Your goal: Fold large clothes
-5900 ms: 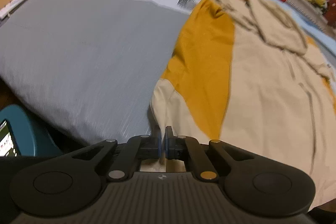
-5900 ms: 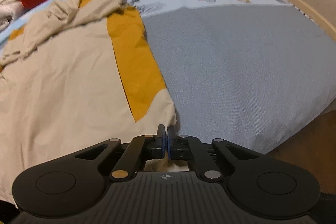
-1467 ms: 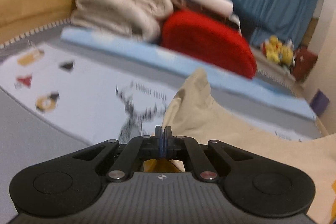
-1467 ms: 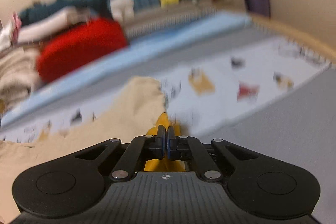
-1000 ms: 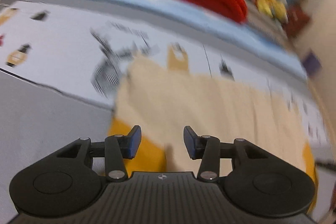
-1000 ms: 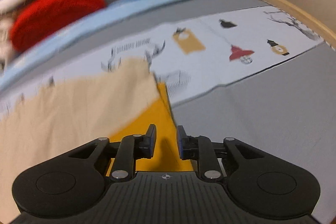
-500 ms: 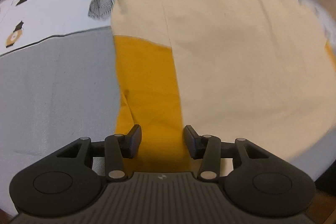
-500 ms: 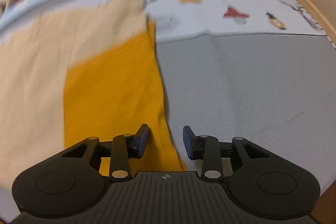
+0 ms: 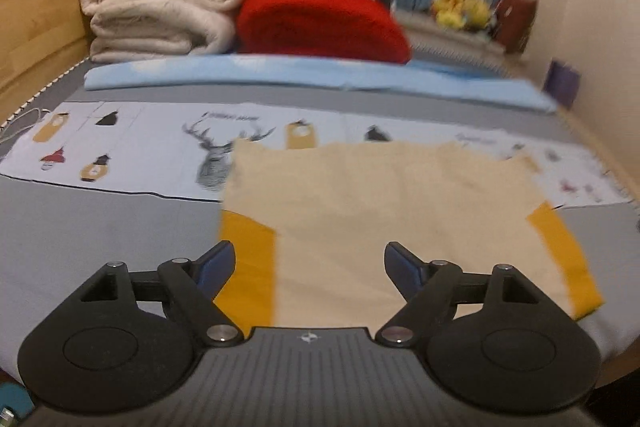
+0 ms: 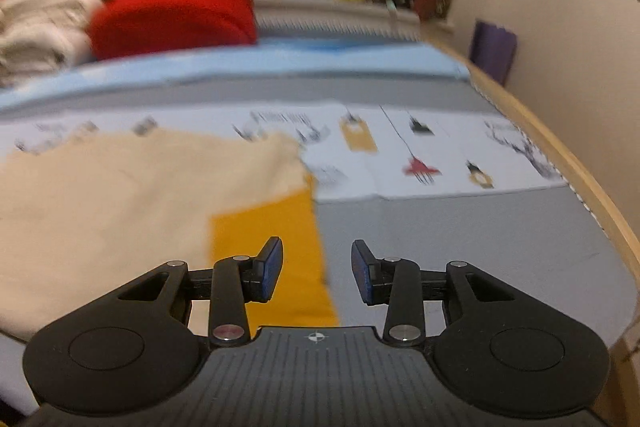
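Observation:
A cream garment with mustard-yellow side panels point(image 9: 384, 211) lies folded flat on the bed, its far edge on the printed sheet. My left gripper point(image 9: 310, 267) hangs above its near left part, jaws opening wide, nothing between the pads. In the right wrist view the same garment point(image 10: 132, 203) fills the left half, its yellow panel point(image 10: 272, 251) running under my right gripper point(image 10: 317, 267). That gripper's jaws are opening too and hold nothing. Both grippers are lifted clear of the cloth.
Grey bedding point(image 9: 100, 227) and a printed sheet point(image 9: 152, 143) cover the bed. Folded blankets point(image 9: 160, 11) and a red cushion point(image 9: 320, 23) are stacked at the far end. A wooden bed rail point(image 10: 576, 171) and a wall run along the right side.
Both grippers let go of the garment, opened and pulled back and up. The garment, held up earlier, now lies folded over itself on the bed.

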{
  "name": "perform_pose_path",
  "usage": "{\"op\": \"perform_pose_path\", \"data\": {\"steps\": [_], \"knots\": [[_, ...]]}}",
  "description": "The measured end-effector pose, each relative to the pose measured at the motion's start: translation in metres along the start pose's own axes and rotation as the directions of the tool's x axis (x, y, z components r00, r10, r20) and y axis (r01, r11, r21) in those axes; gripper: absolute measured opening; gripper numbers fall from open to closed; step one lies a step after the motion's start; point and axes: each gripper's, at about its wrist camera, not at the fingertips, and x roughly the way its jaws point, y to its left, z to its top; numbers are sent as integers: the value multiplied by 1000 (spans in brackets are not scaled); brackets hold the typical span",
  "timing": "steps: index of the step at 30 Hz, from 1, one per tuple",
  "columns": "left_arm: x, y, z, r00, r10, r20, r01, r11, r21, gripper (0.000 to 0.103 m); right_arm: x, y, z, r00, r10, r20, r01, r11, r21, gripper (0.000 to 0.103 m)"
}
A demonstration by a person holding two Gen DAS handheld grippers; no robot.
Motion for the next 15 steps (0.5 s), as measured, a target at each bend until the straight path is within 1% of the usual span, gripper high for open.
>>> {"op": "perform_pose_path", "data": {"steps": [2,3,4,6,7,9,11,13,15], "knots": [[-8,-16,-23,1000,-27,15,27,999,-29,93,-14,14,-9,1000,24,17,-25,1000,6,40],[-12,-19,-35,999,-35,17,35,998,-46,95,-18,21,-14,999,29,19,-30,1000,6,40],[-12,-23,-48,999,-40,8,40,997,-60,95,-19,27,-19,999,36,17,-36,999,9,40],[-2,-29,-66,998,-19,-65,15,998,-65,95,-16,37,-31,998,55,-12,-55,998,28,40],[2,-31,-69,996,1,-90,-7,998,-63,95,-15,40,-36,998,63,-26,-62,997,36,40],[9,-31,-69,997,-3,-82,-3,997,-75,95,-10,45,-43,997,57,-52,-55,998,40,40],[17,-30,-66,997,-9,-78,3,997,-72,95,-10,52,-44,996,63,-58,-60,996,61,40],[25,-27,-67,997,8,-81,-15,997,-82,95,-9,57,-46,995,74,-63,-70,996,52,40],[31,-25,-69,995,16,-97,-26,994,-108,95,-6,61,-49,995,64,-72,-62,998,32,40]]}}
